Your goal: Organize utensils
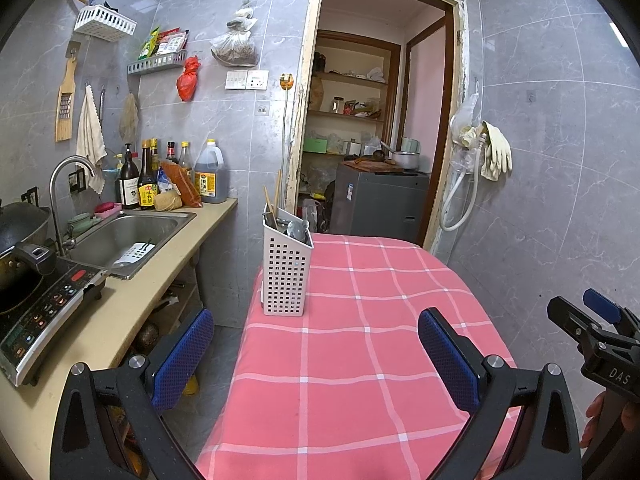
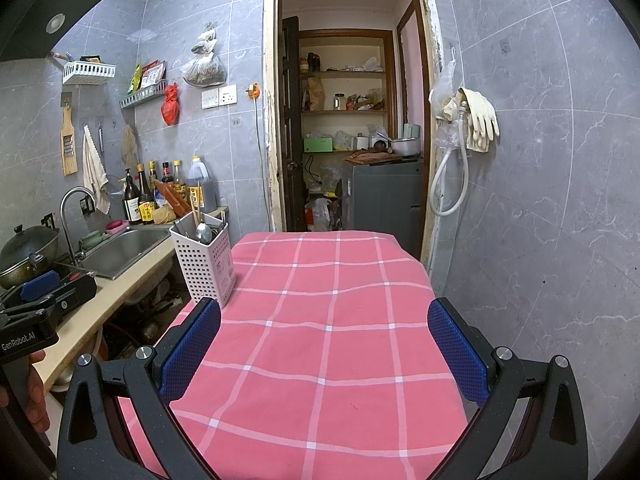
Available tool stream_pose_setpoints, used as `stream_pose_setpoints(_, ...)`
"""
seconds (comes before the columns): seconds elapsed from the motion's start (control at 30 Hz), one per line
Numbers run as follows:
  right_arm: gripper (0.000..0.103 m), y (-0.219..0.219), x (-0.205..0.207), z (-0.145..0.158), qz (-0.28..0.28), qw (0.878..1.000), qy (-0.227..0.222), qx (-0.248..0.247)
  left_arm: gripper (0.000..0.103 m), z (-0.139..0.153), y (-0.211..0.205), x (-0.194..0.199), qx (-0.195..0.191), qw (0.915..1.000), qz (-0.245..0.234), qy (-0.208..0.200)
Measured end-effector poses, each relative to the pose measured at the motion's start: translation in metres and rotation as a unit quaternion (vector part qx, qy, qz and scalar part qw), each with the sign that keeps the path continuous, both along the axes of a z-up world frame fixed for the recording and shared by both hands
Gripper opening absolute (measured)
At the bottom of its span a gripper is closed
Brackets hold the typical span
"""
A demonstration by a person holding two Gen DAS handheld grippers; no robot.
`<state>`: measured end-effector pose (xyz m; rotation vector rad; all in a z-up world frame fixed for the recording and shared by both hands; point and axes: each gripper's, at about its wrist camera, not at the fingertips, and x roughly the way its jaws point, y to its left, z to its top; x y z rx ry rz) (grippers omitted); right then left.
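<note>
White perforated caddy (image 1: 286,268) upright at table's left edge on pink checked cloth (image 1: 360,340), chopsticks (image 1: 272,200) and spoon (image 1: 298,228) already inside. Cloth otherwise bare. Left gripper (image 1: 316,354) and right gripper (image 2: 324,350) both spread wide, empty, hovering near table's end. Judgement: nothing loose left; avoid nudging caddy off edge.

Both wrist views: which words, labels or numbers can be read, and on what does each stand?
"DAS": on the right tool, seen in the left wrist view.
"GenRobot.AI": on the left tool, seen in the right wrist view.
Bottle labels, hob panel: too blurred to read.
</note>
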<state>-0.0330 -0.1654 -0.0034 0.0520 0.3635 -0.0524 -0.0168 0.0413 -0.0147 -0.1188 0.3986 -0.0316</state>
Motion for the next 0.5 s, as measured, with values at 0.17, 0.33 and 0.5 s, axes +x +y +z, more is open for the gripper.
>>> stream_pose_setpoints(0.17,0.102,0.0011,0.0002,0.0,0.0,1.0,0.0,0.001,0.103,0.0003,-0.0001,0.0001,0.0,1.0,0.0,0.0)
stream_pose_setpoints(0.33,0.102,0.0008,0.0004,0.0,0.0,1.0,0.001,0.001,0.103,0.0002,0.0007,0.0003,0.001,1.0,-0.001,0.0)
stream_pose_setpoints(0.5,0.102,0.0006,0.0005,0.0001,0.0,1.0,0.001,0.0,0.103,-0.0009,-0.0008,0.0004,0.003,1.0,0.002,-0.001)
